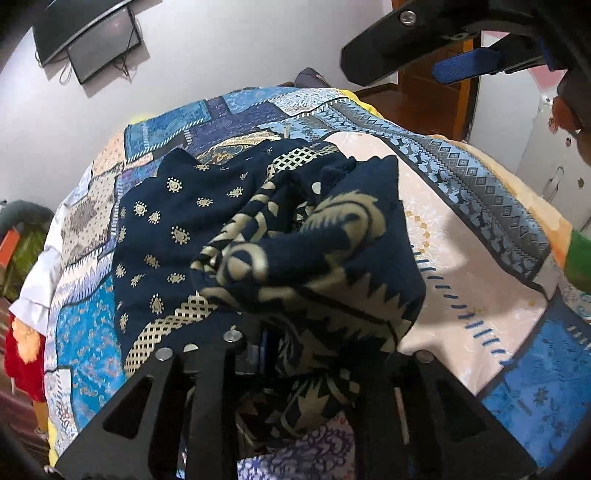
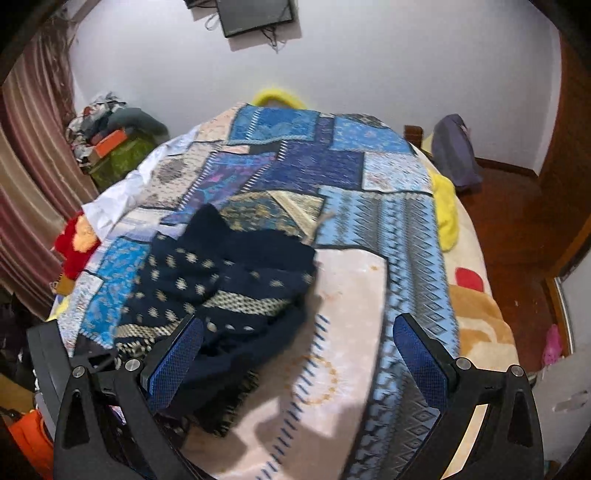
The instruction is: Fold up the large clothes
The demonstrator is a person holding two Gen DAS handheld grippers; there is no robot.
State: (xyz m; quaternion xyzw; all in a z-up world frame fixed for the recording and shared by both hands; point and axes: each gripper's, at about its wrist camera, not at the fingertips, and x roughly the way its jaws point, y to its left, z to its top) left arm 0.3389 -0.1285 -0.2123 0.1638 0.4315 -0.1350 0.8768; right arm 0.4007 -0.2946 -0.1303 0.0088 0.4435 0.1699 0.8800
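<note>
Left claw (image 1: 295,354): clenched on a bunched fold of the navy garment (image 1: 229,229), cloth piled over and between its black arms, fingertips hidden under it. Garment is dark blue with small gold motifs, gold lattice bands and a big gold zigzag/paisley border. It lies crumpled on the bed, on the patchwork bedspread (image 1: 480,177), left of the bedspread's pale pink panel; near end lifted into the left claw.

Right claw (image 2: 295,362): released, 2 blue pads (image 2: 173,365) spread wide, nothing between them. It hangs above the bed; in the left wrist view it shows top right (image 1: 436,55), well apart from the garment (image 2: 221,280). In the right wrist view its left pad overlaps the garment's near edge, contact unclear. Cloth there is motion-blurred.

Surroundings: wall-mounted monitor (image 2: 255,14) on the white wall, yellow blanket (image 2: 447,210) at the bed's right edge, orange fleece blanket (image 2: 480,325) under the bedspread's right side, red plush item (image 2: 74,243) at the left edge, clothes heap (image 2: 110,122) far left, wooden floor (image 2: 517,236) right.
</note>
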